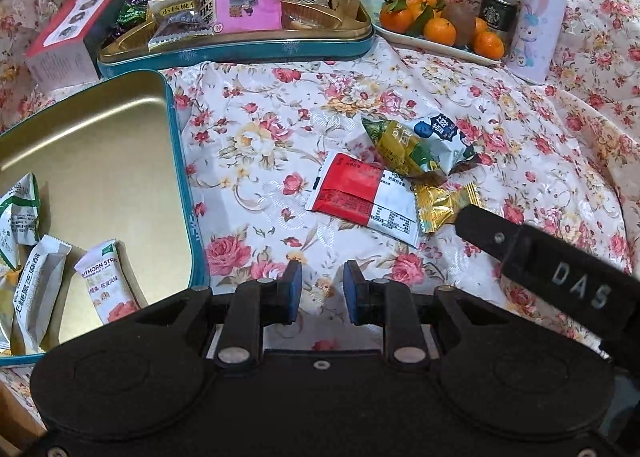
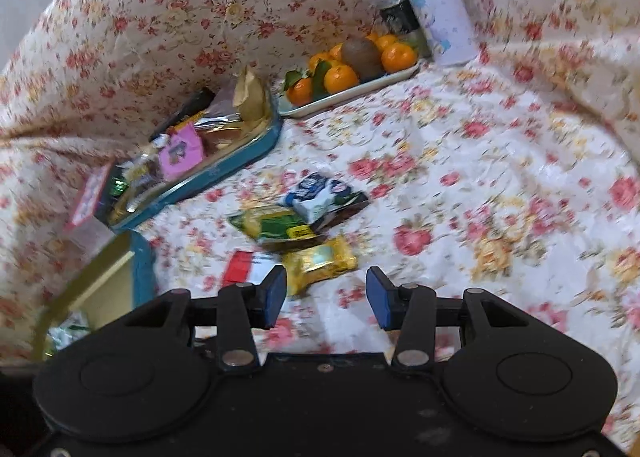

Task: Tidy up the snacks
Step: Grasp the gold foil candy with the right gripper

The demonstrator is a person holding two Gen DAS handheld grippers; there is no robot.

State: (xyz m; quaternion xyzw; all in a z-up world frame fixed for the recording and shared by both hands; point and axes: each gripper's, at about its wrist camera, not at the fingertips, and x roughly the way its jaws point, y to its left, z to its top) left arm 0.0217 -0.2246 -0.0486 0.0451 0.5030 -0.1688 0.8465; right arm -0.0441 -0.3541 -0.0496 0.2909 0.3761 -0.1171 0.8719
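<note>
My right hand-held gripper point(image 2: 326, 295) spread, empty; gold snack packet point(image 2: 320, 263) at twelve o'clock—straddle its width, close gently.

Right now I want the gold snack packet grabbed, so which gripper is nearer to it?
Right. The right gripper is open just short of the gold snack packet; the left gripper is farther back to its left.

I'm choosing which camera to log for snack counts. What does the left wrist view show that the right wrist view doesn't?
Only the left wrist view shows the hawthorn strip packet and white packets lying in the near tin, plus the right gripper reaching in. Only the right wrist view shows that gripper's open blue pads. Both show the gold packet, the red-and-white packet, and the full tin.
</note>
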